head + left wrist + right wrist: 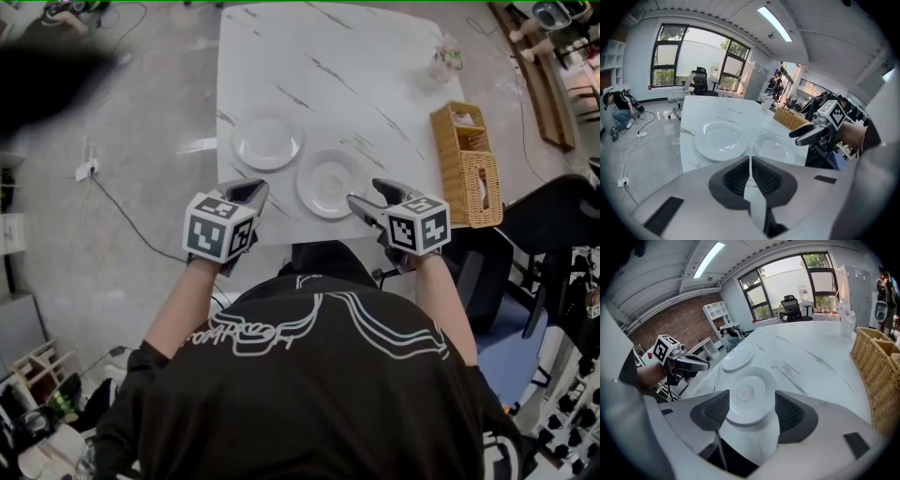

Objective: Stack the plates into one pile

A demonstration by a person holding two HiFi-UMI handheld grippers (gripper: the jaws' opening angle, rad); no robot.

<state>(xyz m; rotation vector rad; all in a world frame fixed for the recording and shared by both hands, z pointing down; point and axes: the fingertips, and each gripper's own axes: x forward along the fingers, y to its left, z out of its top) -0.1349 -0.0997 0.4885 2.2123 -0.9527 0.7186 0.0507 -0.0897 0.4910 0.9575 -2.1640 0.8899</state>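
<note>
Site: white, grey-veined worktop (375,84) on a grey floor (150,112); a person in a black top (319,394) stands at its near edge, bare forearms out, one tool in each hand

- Two white plates lie flat on the near half of the worktop, side by side, close but not overlapping and not stacked
- larger plate (267,142) sits to the left and a little farther from the person
- smaller plate (329,183) sits to the right, nearer the front edge, with a raised ring round its centre
- wicker basket (466,164) stands at the right edge of the worktop, well apart from both plates
- A small clear vessel (445,58) stands at the far right corner; contents too small to make out
- A cable (131,220) trails across the floor to the left of the worktop

left hand-held gripper (750,161): jaws together, ribbed pads meeting, nothing between them. It hovers at the front edge, just short of the larger plate, tilted downward, touching no plate

right hand-held gripper (752,394): jaws spread wide. In its own view the near rim of the smaller plate shows in the gap between the two pads, yet neither pad presses on it and the plate lies flat on the worktop. From the head view its tips sit just beside that plate's near right rim
</note>
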